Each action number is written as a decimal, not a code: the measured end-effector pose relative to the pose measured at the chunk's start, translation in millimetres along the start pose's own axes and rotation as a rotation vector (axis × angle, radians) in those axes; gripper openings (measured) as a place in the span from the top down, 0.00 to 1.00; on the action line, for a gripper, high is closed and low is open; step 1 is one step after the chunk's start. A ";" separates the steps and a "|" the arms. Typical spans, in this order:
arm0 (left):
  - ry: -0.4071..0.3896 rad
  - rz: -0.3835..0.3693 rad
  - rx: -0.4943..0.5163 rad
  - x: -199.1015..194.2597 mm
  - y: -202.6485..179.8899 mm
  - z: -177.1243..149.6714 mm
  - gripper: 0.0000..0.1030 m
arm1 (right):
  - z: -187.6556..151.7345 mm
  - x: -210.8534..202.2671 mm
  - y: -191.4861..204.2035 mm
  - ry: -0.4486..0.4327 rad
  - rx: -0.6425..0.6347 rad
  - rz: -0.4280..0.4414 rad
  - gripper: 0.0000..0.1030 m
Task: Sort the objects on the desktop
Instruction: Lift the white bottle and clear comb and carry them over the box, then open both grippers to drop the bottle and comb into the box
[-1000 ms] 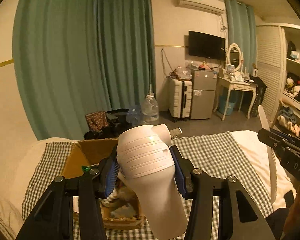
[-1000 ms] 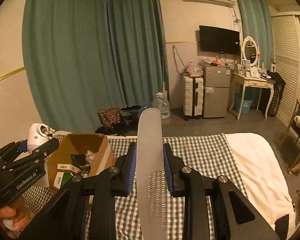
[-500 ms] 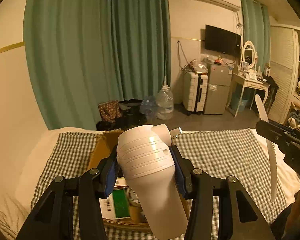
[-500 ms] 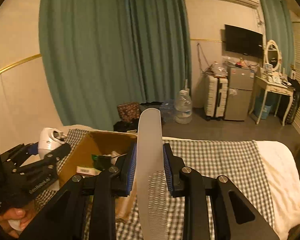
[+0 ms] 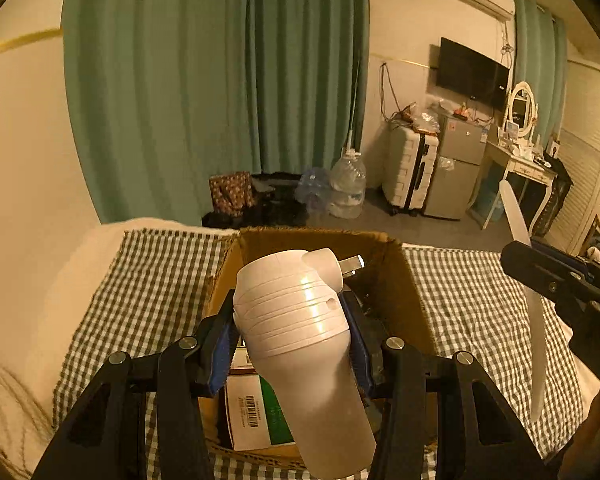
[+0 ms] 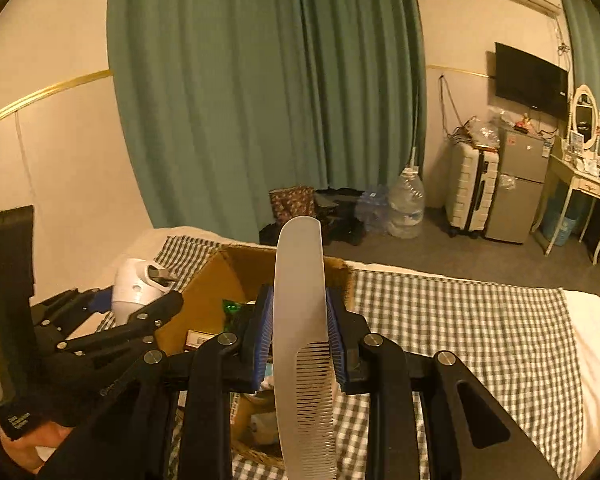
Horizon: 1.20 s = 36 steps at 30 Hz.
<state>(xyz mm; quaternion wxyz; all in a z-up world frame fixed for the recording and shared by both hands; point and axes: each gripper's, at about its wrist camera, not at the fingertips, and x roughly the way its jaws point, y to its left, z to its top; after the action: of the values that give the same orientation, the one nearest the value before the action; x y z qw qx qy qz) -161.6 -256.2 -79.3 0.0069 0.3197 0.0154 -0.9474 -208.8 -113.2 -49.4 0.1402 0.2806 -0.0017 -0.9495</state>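
My left gripper [image 5: 292, 336] is shut on a white bottle [image 5: 300, 344] with a ridged cap, held above the open cardboard box [image 5: 403, 300]. The bottle also shows in the right wrist view [image 6: 136, 288], left of the box [image 6: 204, 300]. My right gripper [image 6: 300, 344] is shut on a pale comb [image 6: 303, 352], blade upright, over the box's right part. The comb also shows in the left wrist view [image 5: 533, 320], held right of the box. The box holds a green-and-white carton [image 5: 256, 408] and other small items.
The box stands on a green-checked cloth [image 5: 471, 292] over a white bed [image 6: 595, 340]. Beyond the bed are green curtains [image 5: 220, 80], a water jug [image 5: 347, 188], a suitcase [image 5: 411, 176], a small fridge [image 5: 455, 172] and a dressing table [image 5: 519, 168].
Both grippers have moved left and forward with their loads. The bottle and the comb now sit over the box, which has come to the middle of both views.
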 end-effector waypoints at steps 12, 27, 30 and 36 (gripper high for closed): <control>0.116 0.009 -0.034 63.0 14.7 -19.7 0.52 | -15.0 71.9 20.5 0.099 -0.036 0.052 0.76; 0.192 0.034 -0.033 95.7 15.6 -39.8 0.43 | -46.9 129.0 5.8 0.241 -0.030 0.054 0.75; 0.178 0.050 -0.017 90.5 11.5 -35.7 0.38 | -47.2 127.0 5.4 0.234 -0.026 0.056 0.75; 0.114 0.058 -0.025 67.5 9.2 -18.4 0.36 | -36.4 104.0 5.2 0.163 -0.030 0.058 0.69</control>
<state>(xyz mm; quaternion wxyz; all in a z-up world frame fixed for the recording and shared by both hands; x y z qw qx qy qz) -203.8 -265.0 -135.1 0.0376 0.3733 0.0183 -0.9268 -271.5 -143.3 -135.0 0.1716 0.3547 0.0159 -0.9190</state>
